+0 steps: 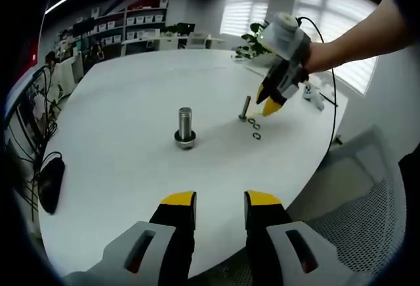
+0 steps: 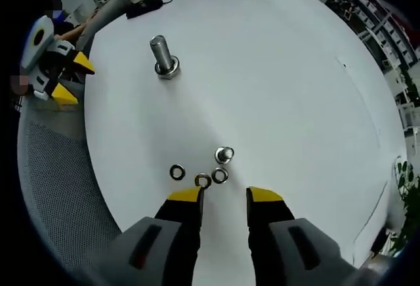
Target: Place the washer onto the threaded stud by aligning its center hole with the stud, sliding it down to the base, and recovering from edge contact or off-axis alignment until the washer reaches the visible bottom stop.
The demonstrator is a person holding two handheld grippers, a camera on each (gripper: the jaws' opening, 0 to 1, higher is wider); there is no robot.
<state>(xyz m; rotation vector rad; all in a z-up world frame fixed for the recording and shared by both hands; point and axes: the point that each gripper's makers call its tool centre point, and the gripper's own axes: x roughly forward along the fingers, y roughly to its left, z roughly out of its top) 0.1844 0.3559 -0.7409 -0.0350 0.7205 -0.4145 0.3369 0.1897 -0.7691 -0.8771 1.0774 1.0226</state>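
Observation:
A small threaded stud stands upright on the white table. Three loose washers lie beside it: one to the left, one in the middle, one close to the stud. My right gripper hovers just above them, open, with its left fingertip next to the middle washer. A larger bolt stands mid-table with a ring at its base. My left gripper is open and holds nothing, back at the table edge.
A black mouse-like object lies near the table's edge. A grey mesh chair sits just off the rim by the left gripper. A small white item and a cable lie beyond the right hand.

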